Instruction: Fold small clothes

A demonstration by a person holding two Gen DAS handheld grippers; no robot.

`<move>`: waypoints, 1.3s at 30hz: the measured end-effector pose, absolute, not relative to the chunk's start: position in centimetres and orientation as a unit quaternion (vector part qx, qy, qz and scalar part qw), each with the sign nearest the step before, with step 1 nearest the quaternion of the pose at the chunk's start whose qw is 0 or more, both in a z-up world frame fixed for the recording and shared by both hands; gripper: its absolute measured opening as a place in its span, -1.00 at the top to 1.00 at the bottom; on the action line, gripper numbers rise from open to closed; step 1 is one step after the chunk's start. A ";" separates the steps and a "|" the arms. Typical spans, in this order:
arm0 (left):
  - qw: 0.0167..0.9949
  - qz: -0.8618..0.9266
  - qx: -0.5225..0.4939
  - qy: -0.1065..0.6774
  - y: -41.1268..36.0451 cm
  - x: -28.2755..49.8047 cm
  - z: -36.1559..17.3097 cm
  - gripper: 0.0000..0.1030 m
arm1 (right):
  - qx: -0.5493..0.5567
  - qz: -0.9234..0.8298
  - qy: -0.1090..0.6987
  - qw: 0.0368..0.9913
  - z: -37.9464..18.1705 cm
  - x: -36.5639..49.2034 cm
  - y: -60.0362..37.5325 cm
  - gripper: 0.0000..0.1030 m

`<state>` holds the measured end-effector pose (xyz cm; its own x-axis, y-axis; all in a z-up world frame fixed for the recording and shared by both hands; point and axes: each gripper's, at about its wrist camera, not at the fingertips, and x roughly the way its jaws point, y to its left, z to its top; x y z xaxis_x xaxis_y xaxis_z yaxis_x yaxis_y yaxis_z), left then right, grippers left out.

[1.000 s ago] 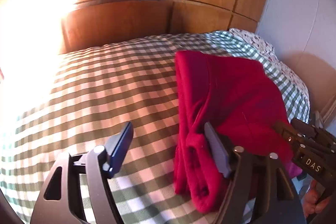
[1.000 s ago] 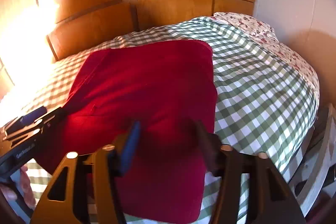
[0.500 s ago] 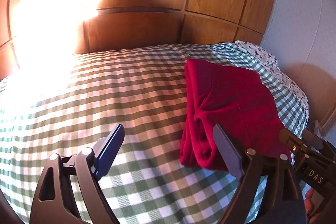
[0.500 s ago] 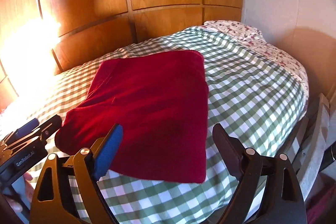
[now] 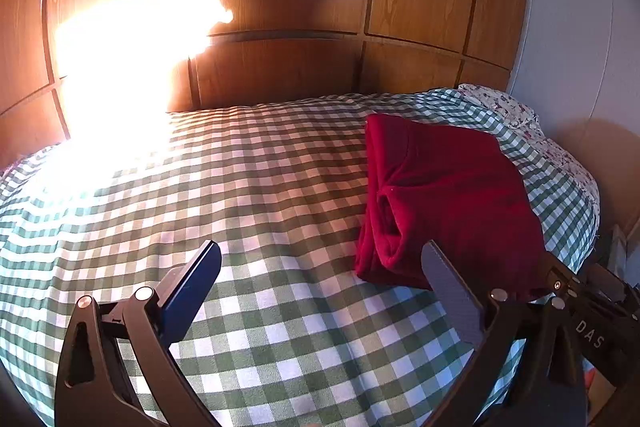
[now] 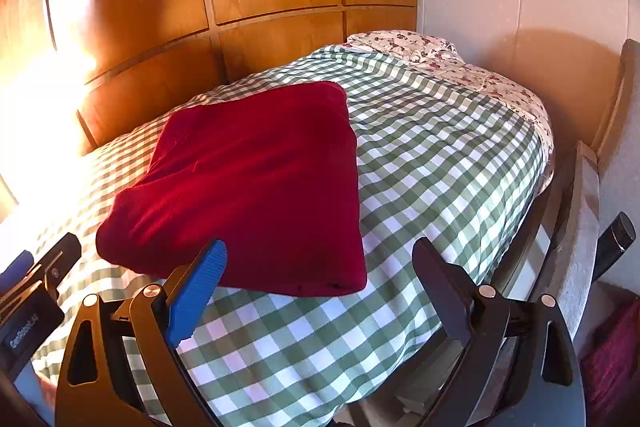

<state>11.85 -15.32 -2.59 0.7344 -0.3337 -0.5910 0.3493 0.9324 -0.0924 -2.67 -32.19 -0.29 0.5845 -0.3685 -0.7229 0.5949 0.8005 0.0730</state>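
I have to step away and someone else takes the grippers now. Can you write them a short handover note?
Left gripper: jaws opening, nothing between them, clear of the cloth.
Right gripper: jaws opening, nothing between them.
The red garment lies folded in a flat rectangle on the checked bedspread, touched by neither gripper.
Done: this fold looks finished.
Left: no other unfolded clothes are visible on the bed.

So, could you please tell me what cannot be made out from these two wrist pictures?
- Left wrist view: glare washes out the checked bedspread and wooden panelling at left.
- Left wrist view: the red garment has its near right corner hidden behind the right gripper.
- Right wrist view: the garment's inner layers are covered by its top face; its type is unclear.
- Right wrist view: the left gripper is cut off by the frame edge.
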 end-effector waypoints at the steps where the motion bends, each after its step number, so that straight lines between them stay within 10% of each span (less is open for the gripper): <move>1: 0.931 -0.183 0.015 0.314 -15.3 11.7 -2.5 -0.94 | 0.154 -0.276 0.363 0.877 -0.3 -2.7 -32.0 -0.81; 39: 0.932 -0.163 0.020 0.323 -15.1 10.6 -2.3 -0.95 | 0.138 -0.269 0.353 0.885 0.0 -3.0 -30.0 -0.81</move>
<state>10.63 -15.13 -2.32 0.7384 -0.2911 -0.6083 0.3167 0.9461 -0.0682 -3.03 -29.99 -0.01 0.6060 -0.3786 -0.6995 0.5733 0.8175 0.0542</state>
